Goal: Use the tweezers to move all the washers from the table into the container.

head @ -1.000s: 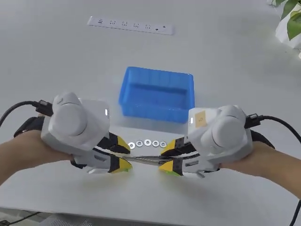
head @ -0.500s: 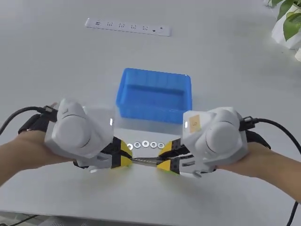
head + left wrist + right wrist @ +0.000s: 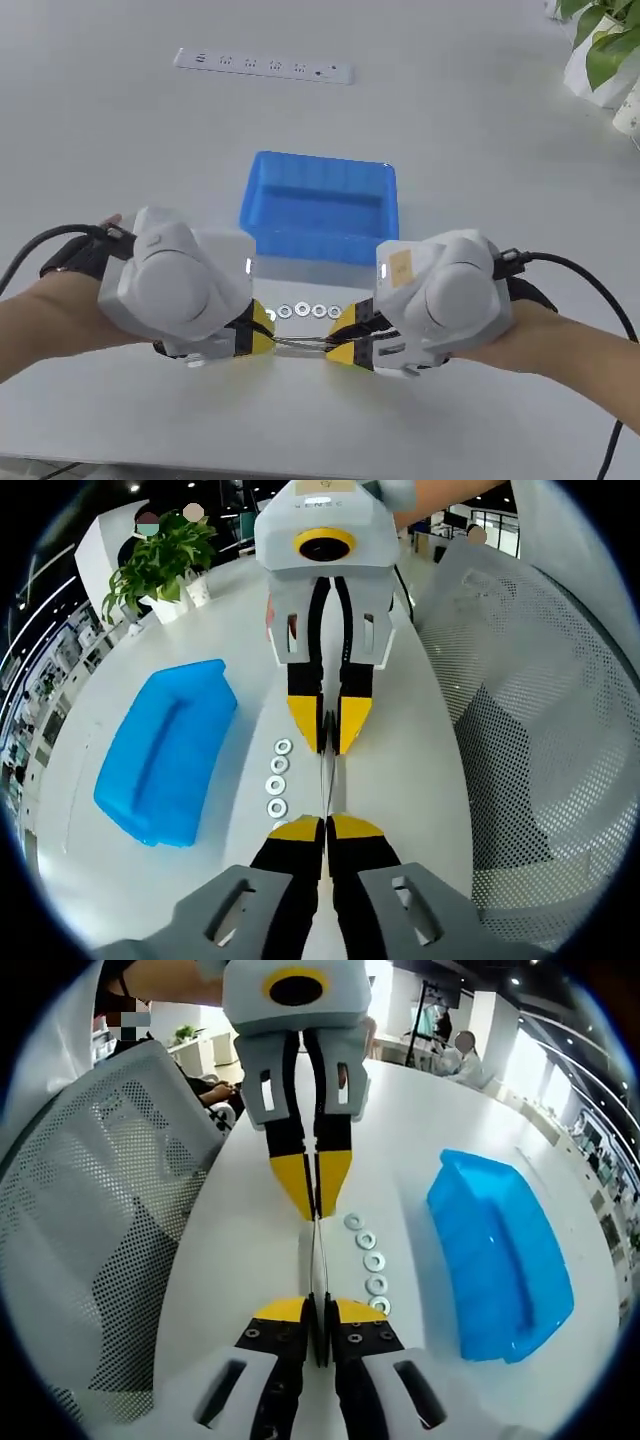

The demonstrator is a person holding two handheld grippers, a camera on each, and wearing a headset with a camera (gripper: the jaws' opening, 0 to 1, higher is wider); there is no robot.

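While L gripper point(image 3: 262, 331) & R gripper point(image 3: 341, 341) each pinch one end of the tweezers point(image 3: 300, 343), its long axis runs parallel w/ the washer row point(image 3: 310, 312) just beyond on the table point(image 3: 480, 120). Blue container point(image 3: 318, 205) sits behind that; both hands abt equally near.

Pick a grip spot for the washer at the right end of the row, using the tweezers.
Pinch the rim of the washer: probably one tip of the tweezers through its hole, the other outside, coming steeply from above. It lies flat on the table, so no edge offers itself from the side. Take the rim facing away from the other washers.
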